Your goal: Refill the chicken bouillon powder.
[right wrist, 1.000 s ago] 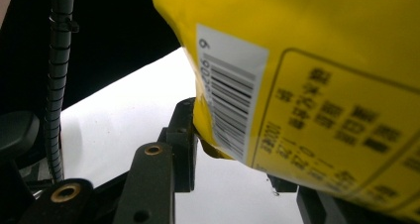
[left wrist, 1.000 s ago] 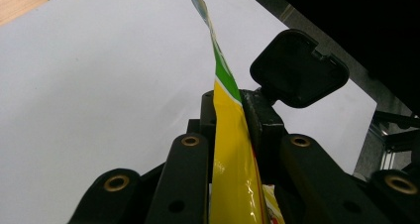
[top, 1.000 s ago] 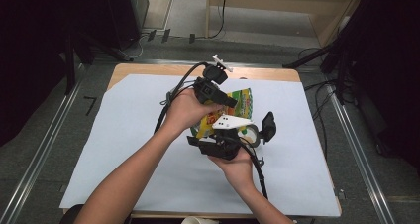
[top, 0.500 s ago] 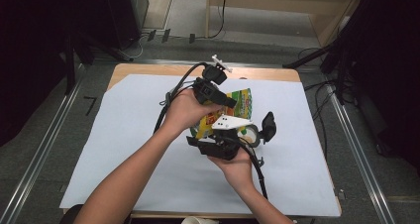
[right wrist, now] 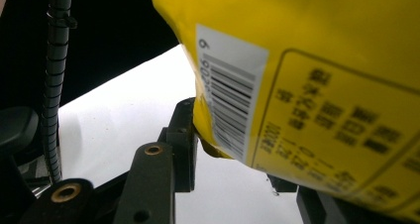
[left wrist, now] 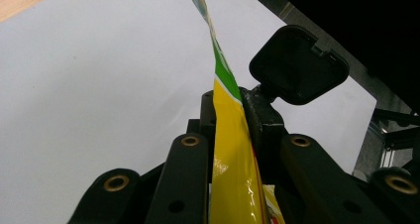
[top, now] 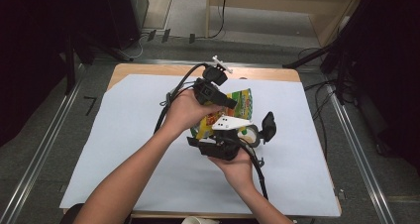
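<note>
Nearest the front edge of the desk (top: 148,70), the person's right hand (top: 237,165) comes in from below and holds the right claw (top: 257,135) just above the white sheet (top: 124,149) that covers most of the desk. In the right gripper view, the yellow snack bag (right wrist: 322,60) hangs across the claw's own jaws: the left jaw stands against the bag's lower edge beside the barcode label (right wrist: 228,95), while the right jaw is largely hidden behind the bag, so it seems to clamp the bag but I cannot tell for certain.

A little farther in, near the middle of the desk, the snack bag (top: 237,105) is held up off the sheet between the two claws, its green and yellow printed face turned upward.

Beyond it, toward the far edge, the left hand (top: 185,110) grips the left claw (top: 229,104), which points down onto the bag's upper part. In the left gripper view, the bag (left wrist: 230,159) runs edge-on between the two black jaws, which are closed narrow on it and pinch it on both sides. Just past the jaws there, a black square pad (left wrist: 297,65) of the other claw stands close beside the bag's edge. Black cables (top: 171,100) trail from the left claw toward the far left corner of the desk.
</note>
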Motion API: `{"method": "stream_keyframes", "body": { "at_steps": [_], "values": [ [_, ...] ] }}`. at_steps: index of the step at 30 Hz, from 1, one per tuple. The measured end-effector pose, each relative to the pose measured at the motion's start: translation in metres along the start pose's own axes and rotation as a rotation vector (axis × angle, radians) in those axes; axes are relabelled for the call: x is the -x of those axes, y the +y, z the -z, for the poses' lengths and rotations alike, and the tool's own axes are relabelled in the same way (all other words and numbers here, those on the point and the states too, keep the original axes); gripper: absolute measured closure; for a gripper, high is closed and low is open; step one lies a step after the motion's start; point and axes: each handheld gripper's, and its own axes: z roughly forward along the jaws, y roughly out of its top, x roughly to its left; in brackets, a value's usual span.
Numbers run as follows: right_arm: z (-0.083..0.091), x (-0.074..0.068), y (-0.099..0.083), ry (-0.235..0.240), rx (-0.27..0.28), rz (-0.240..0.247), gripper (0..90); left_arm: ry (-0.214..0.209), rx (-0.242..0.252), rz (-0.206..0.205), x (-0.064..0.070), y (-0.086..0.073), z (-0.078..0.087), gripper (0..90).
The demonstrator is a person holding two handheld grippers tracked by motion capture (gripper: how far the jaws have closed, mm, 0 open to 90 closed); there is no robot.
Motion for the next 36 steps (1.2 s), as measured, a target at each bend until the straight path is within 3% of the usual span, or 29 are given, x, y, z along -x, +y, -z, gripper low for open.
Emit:
{"method": "stream_keyframes", "body": {
  "at_steps": [36],
  "values": [
    [-0.0009, -0.0039, -0.0013, 0.001, -0.013, -0.001, 62.9, -0.006, -0.019, 0.005, 0.0001, -0.0020, -0.0010, 80.2]
  ]
}}
